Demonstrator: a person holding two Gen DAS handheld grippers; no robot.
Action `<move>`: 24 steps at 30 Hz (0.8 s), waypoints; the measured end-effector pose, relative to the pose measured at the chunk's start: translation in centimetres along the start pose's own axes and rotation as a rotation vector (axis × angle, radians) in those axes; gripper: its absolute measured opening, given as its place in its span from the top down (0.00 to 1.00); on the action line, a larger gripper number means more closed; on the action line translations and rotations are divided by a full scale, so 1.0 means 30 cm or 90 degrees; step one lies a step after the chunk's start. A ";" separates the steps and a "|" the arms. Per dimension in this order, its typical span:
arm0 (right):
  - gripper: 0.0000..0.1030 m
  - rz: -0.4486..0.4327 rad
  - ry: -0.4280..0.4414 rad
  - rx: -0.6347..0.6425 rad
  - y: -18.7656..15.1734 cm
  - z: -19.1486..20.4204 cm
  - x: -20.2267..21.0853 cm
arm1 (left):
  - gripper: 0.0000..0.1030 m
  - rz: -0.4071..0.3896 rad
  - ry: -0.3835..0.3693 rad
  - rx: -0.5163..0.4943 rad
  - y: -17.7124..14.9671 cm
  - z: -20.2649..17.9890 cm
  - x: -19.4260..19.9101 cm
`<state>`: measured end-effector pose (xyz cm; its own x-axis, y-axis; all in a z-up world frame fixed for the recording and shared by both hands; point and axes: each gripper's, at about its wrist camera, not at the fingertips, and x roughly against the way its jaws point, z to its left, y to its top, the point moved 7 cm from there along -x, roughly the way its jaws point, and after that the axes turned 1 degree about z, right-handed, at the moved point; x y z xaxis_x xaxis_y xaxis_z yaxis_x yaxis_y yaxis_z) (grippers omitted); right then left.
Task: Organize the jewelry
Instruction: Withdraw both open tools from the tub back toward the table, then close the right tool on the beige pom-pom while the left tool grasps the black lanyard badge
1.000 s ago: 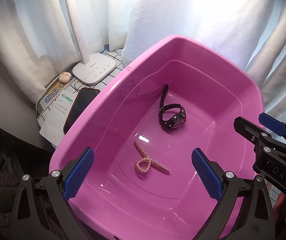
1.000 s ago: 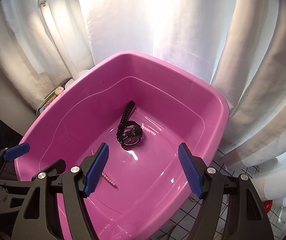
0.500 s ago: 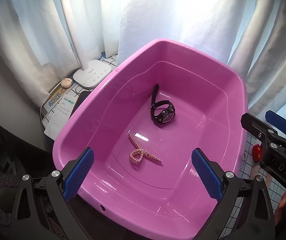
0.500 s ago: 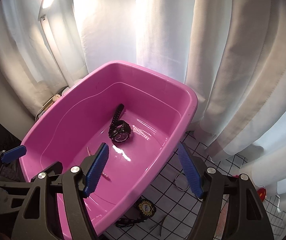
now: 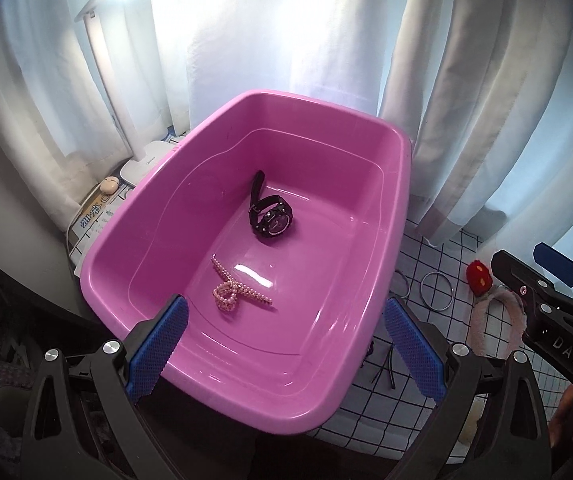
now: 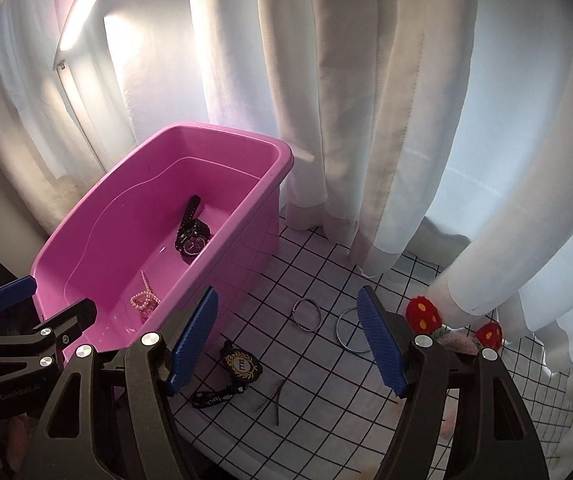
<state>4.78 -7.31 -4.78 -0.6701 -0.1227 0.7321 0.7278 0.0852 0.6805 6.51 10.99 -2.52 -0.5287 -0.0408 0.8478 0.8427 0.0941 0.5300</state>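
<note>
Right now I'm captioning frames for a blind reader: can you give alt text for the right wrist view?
The open right gripper hangs over a checked tablecloth, with two metal rings between its blue pads. At left, a pink tub holds a black watch and pearl bracelet; white curtains hang behind.

A pink tub (image 5: 390, 216) is holding a black watch (image 5: 271, 218); the tablecloth (image 6: 310, 264) is showing a black-on-white grid.
</note>
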 end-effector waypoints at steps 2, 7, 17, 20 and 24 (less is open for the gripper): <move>0.33 0.001 -0.010 -0.016 -0.046 -0.056 0.028 | 0.07 0.001 -0.012 -0.013 -0.024 -0.048 0.012; 0.33 0.006 -0.041 -0.049 -0.169 -0.194 0.086 | 0.07 -0.001 -0.041 -0.045 -0.083 -0.169 0.040; 0.33 0.050 -0.076 -0.132 -0.476 -0.404 0.108 | 0.07 0.001 -0.080 -0.102 -0.222 -0.364 0.032; 0.33 0.075 -0.077 -0.147 -0.561 -0.430 0.069 | 0.07 0.007 -0.089 -0.115 -0.268 -0.404 0.011; 0.33 0.099 -0.075 -0.155 -0.659 -0.443 0.027 | 0.07 0.015 -0.091 -0.130 -0.318 -0.431 -0.027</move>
<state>-8.20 -22.22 -18.06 -0.5498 -0.0108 0.8352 0.8270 -0.1478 0.5425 0.21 -2.75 -8.08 -0.5050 0.1008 0.8572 0.8506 -0.1106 0.5141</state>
